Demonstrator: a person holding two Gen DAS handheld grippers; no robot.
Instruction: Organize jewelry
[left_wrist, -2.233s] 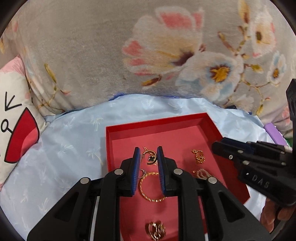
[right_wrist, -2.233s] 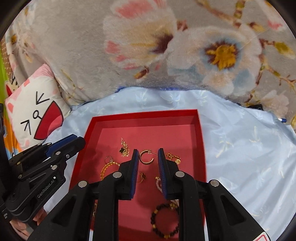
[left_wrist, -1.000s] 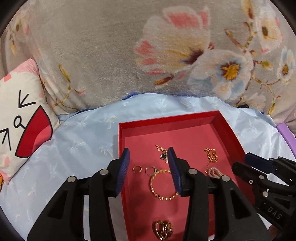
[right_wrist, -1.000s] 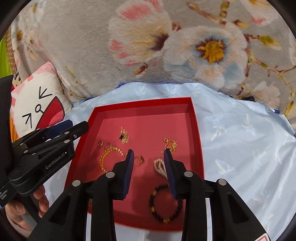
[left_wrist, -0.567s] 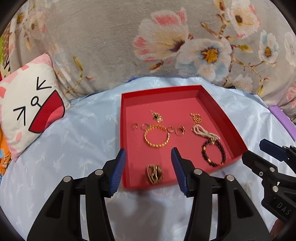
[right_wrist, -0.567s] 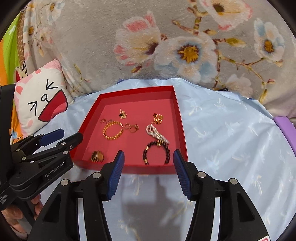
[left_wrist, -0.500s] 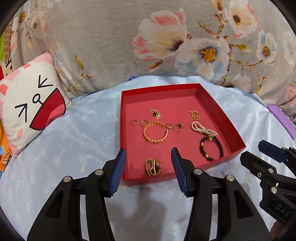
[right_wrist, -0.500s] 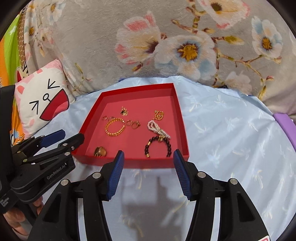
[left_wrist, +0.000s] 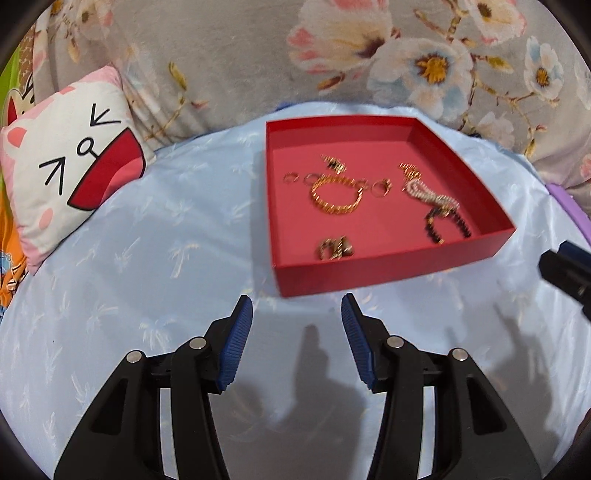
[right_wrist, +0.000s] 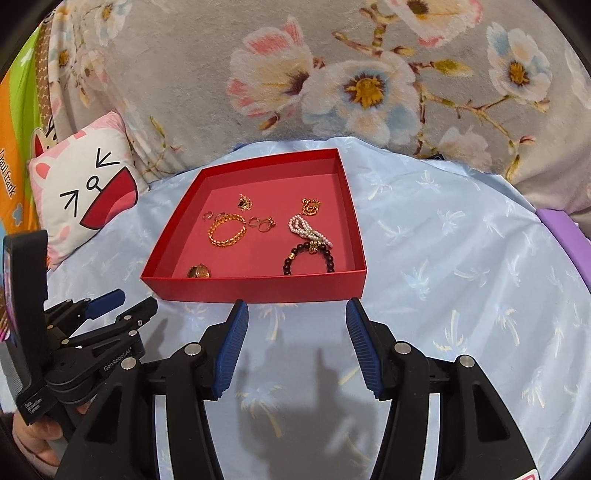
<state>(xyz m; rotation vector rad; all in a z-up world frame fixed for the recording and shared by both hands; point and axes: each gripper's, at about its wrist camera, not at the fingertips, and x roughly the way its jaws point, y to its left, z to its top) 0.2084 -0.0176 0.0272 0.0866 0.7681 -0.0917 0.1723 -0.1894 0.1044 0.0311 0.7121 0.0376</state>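
Both grippers sit on the near side of the red tray, over the blue sheet. The left gripper and right gripper each have jaws spread apart, nothing between them. All the jewelry's in the tray: gold bracelet on the left, bead bracelet and pearls on the right.

Both grippers are black plastic frames with triangular cut-outs, silver round screws at the joints and ribbed blue pads lining the inner faces of the fingers: the left gripper and the right gripper look alike. Seen from the right wrist, the left gripper's side carries small white lettering.
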